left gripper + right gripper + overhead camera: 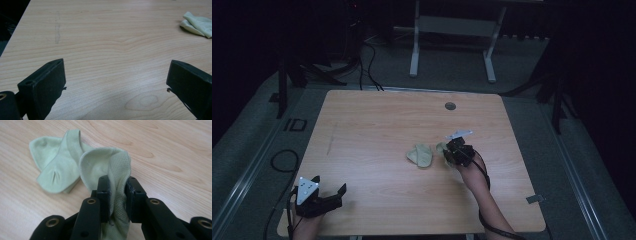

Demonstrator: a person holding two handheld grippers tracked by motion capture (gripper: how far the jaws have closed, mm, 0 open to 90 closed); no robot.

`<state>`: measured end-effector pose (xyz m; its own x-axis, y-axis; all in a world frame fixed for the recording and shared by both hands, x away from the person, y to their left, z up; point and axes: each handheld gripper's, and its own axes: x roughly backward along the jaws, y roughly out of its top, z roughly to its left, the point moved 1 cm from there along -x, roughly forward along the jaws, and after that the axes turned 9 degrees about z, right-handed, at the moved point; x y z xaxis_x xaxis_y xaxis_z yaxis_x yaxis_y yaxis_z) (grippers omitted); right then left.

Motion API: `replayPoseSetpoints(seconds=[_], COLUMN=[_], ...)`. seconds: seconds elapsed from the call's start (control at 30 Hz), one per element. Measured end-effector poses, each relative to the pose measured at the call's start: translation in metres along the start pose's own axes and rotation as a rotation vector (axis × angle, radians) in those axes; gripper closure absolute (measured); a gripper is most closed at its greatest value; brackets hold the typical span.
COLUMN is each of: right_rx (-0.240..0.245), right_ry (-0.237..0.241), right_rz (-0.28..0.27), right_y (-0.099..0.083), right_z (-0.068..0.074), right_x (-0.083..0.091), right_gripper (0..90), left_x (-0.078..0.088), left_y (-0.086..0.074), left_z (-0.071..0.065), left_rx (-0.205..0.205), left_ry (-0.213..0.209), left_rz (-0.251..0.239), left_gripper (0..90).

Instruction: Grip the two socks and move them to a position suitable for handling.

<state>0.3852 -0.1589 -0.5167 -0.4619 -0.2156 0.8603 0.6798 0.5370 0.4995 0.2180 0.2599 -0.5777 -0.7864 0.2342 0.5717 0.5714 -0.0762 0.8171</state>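
My right tool (117, 195) is pinching the cuff of one pale green sock (110, 167), lifted just beside its mate (57, 167) mid-table (377, 125). I should raise it slowly and keep the pinch firm. My left tool (115, 82) rests spread at the near edge.

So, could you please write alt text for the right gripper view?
The right gripper is shut on a pale green sock, its fabric bunched between the two black jaws. A second matching sock lies flat on the wooden table just behind.
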Motion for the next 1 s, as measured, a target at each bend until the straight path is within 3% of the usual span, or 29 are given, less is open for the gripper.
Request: replayPoseSetpoints(seconds=[0.03,0.13,0.27,0.47,0.5,0.7,0.9,1.0], right_rx=[0.005,0.004,0.051,0.073,0.088,0.138,0.203,0.203], right_ry=[-0.014,0.023,0.032,0.075,0.101,0.136,0.163,0.166], right_rz=[-0.001,-0.012,-0.022,-0.053,-0.067,-0.104,-0.089,-0.08], right_y=[-0.002,-0.01,-0.019,-0.027,-0.029,-0.038,-0.053,-0.057], right_z=[0.002,0.007,0.021,0.037,0.045,0.07,0.098,0.104], right_x=[0.002,0.011,0.023,0.042,0.048,0.064,0.065,0.061], right_gripper=[75.3,75.3,75.3,75.3,75.2,75.3,75.2,75.2], left_x=[0.0,-0.001,-0.001,-0.001,-0.001,0.0,0.001,0.0], left_y=[0.0,0.0,0.0,0.0,0.0,0.0,0.002,0.001], left_z=[0.0,0.0,-0.001,-0.001,-0.001,-0.002,-0.007,-0.009], left_rx=[0.0,-0.001,-0.001,0.0,0.0,-0.003,-0.026,-0.031], left_ry=[0.001,0.0,0.001,0.002,0.001,-0.003,-0.016,-0.019], left_rz=[0.002,0.004,0.002,0.002,0.002,0.002,-0.008,-0.003], left_gripper=[2.3,2.3,2.4,2.3,2.3,2.3,2.3,2.4])
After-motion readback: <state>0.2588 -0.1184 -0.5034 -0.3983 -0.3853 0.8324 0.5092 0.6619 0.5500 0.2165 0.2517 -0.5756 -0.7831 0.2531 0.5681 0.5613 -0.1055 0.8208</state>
